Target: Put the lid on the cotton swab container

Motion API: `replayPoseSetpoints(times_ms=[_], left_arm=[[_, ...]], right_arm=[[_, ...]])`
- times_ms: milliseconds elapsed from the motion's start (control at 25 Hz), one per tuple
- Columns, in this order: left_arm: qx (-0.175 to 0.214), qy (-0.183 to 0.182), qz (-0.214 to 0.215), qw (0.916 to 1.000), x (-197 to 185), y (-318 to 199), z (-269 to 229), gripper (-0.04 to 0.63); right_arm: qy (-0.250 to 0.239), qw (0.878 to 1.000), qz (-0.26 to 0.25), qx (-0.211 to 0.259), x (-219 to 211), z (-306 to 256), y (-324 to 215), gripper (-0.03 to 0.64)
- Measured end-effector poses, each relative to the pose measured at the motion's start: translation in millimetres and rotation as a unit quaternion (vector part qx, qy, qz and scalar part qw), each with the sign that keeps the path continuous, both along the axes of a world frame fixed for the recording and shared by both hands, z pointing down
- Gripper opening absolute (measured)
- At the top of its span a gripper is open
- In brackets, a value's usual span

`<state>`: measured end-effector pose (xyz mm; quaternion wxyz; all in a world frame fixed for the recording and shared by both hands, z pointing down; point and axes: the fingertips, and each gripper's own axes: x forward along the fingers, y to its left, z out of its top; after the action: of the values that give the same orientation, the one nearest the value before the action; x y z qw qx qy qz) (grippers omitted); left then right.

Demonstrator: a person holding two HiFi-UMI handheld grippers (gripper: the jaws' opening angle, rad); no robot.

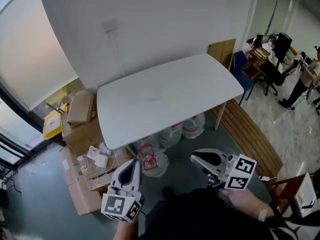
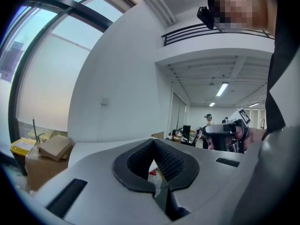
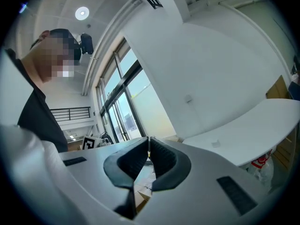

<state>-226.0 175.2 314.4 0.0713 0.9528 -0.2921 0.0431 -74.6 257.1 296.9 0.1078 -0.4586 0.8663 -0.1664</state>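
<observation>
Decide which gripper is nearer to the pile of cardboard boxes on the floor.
Left. The left gripper is just right of the cardboard boxes in the head view; the right gripper is farther right, beyond the plastic bags.

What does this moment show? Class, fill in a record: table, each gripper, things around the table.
table: white, nothing seen on it
left gripper: jaws together, empty
right gripper: jaws together, empty
under table: plastic bags
beside table: cardboard boxes
cotton swab container, lid: not in view
</observation>
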Motion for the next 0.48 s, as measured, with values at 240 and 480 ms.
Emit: replayPoseSetpoints(times_ms=[240,480], left_arm=[[-0.009,0.003,0.010,0.9999,11.3,-43.2,8.1,0.011],[-0.027,-0.002,0.007,0.9996,37.9,-78.4,22.9,0.011]], right_arm=[[-0.013,1.000,0.007,-0.024,5.1,11.7,-38.9,0.017],[-0.016,0.999,0.005,-0.031,33.1,22.0,-76.0,0.017]])
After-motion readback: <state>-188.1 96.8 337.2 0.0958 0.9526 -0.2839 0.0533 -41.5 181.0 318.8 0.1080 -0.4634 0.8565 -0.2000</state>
